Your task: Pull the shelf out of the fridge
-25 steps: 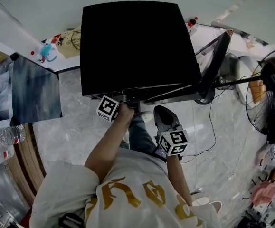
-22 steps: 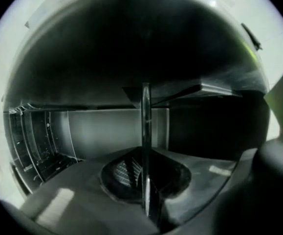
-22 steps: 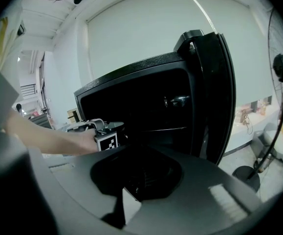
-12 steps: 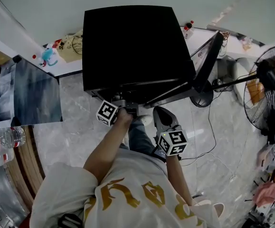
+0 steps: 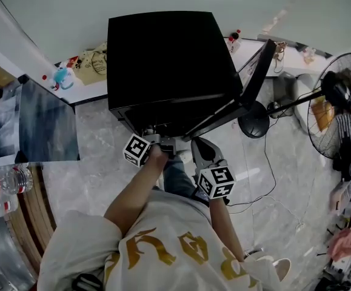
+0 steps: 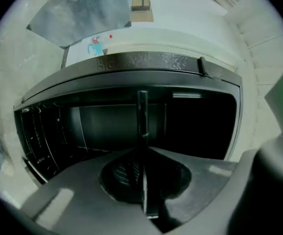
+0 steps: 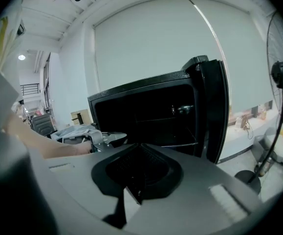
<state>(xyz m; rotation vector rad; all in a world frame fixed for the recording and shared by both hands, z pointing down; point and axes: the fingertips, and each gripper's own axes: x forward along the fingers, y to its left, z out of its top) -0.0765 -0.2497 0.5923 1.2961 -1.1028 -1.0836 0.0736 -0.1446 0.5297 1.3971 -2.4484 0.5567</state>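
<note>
Shelf (image 6: 142, 112): thin dark edge, seen end-on in your left gripper view. It runs from the open fridge compartment straight into your left jaws.

Fridge (image 5: 169, 59): black cabinet standing on pale marbled floor against a white wall. No brand mark can be read on it, and the interior is too dark to list any contents.

Fridge door (image 5: 251, 80): black, swung open on your right.

Grey panel (image 5: 39, 123): leaning at your left, well apart from the fridge.

Standing fan (image 5: 339, 102): round wire cage, off beyond the door on your right.

Your shirt (image 5: 163, 247): pale, with gold lettering that cannot be read from the head view.

Left gripper (image 6: 143, 153): jaws clamped onto the shelf's front edge, right at the mouth of the fridge.

Right gripper (image 7: 140, 155): jaws pressed together with nothing between them. It is held in front of the fridge, beside the left gripper but not touching the shelf.

Beige bag (image 5: 93, 56): on the white ledge left of the fridge. Its dark print is too small to read.

Clear plastic bottles (image 5: 4, 179): at the far left edge, contents not discernible.
</note>
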